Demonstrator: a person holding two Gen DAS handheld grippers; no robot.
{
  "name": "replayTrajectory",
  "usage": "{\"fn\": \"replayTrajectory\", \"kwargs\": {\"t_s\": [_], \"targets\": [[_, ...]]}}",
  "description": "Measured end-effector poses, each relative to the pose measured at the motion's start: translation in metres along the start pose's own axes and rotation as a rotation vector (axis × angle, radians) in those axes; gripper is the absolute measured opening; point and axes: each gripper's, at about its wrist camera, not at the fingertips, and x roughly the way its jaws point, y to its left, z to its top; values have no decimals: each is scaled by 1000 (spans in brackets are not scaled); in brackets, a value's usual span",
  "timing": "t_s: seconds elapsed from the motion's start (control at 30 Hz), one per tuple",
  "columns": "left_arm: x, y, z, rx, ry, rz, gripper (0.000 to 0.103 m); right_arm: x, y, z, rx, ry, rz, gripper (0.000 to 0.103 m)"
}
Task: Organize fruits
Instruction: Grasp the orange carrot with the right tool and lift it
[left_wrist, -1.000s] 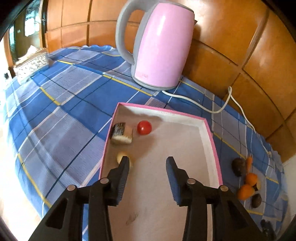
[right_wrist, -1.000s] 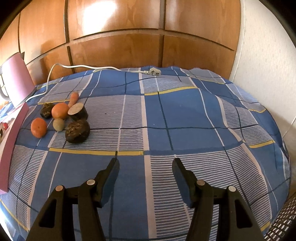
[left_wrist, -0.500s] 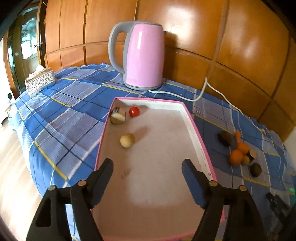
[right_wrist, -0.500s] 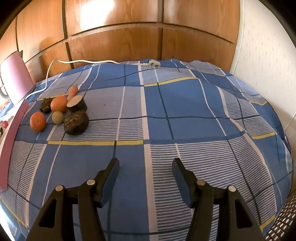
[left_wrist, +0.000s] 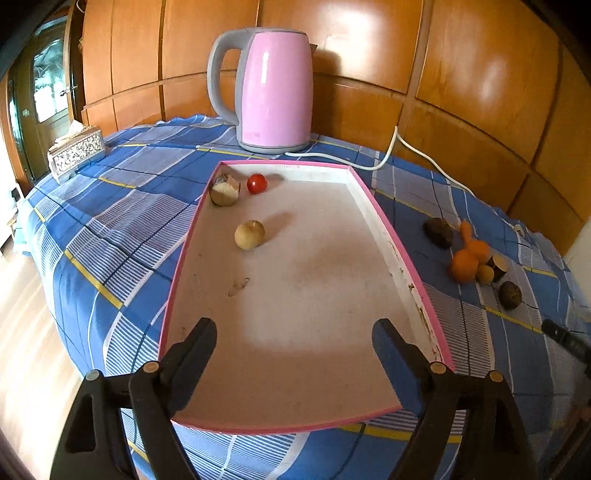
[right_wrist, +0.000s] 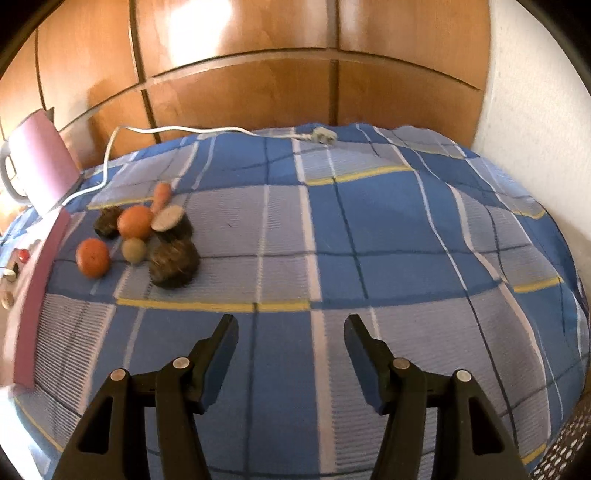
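Note:
A pink-rimmed tray (left_wrist: 402, 254) lies on the blue checked cloth. In it are a red tomato (left_wrist: 256, 183), a cut brown fruit (left_wrist: 224, 191) and a pale round fruit (left_wrist: 249, 235). My left gripper (left_wrist: 293, 341) is open and empty above the tray's near end. A pile of loose fruit lies to the tray's right: two oranges (right_wrist: 135, 221) (right_wrist: 92, 257), a carrot (right_wrist: 161, 195), a small pale fruit (right_wrist: 133, 249), dark brown pieces (right_wrist: 173, 262). My right gripper (right_wrist: 291, 338) is open and empty, above the cloth in front of the pile.
A pink kettle (left_wrist: 271, 92) stands behind the tray, its white cord (right_wrist: 177, 129) and plug (right_wrist: 324, 136) trailing along the wooden wall. A silver tissue box (left_wrist: 75, 153) sits at the far left edge. The table edge curves close in front.
My left gripper has opened wide, let the pale fruit go into the tray and drawn back to the tray's near end. My right gripper has shifted a little towards the pile.

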Motion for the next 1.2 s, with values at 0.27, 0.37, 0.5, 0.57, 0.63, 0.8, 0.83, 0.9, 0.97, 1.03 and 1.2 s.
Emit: {"fn": "replayTrajectory", "kwargs": {"t_s": [0.27, 0.37, 0.5, 0.57, 0.63, 0.8, 0.83, 0.9, 0.97, 1.03, 1.2], "targets": [[-2, 13, -5, -25, -15, 6, 88, 11, 20, 40, 35, 31, 110, 60], [-2, 16, -6, -38, -15, 6, 89, 17, 33, 58, 42, 36, 148, 57], [0, 18, -7, -42, -13, 5, 89, 26, 57, 83, 16, 50, 194, 53], [1, 18, -7, -40, -12, 7, 89, 34, 68, 94, 10, 63, 213, 51], [1, 20, -7, -45, -11, 2, 89, 41, 77, 104, 12, 72, 221, 50], [3, 22, -7, -44, -13, 8, 89, 67, 103, 123, -8, 111, 233, 45], [3, 23, -7, -44, -10, 9, 89, 72, 109, 125, -16, 119, 232, 45], [5, 24, -7, -45, -7, 11, 89, 80, 118, 129, -26, 126, 229, 45], [5, 26, -6, -47, -4, 10, 89, 92, 126, 133, -36, 146, 221, 45], [6, 27, -6, -49, -2, 10, 89, 101, 131, 134, -46, 161, 206, 45], [8, 26, -6, -45, 4, 9, 89, 126, 143, 131, -78, 203, 164, 22]]}}
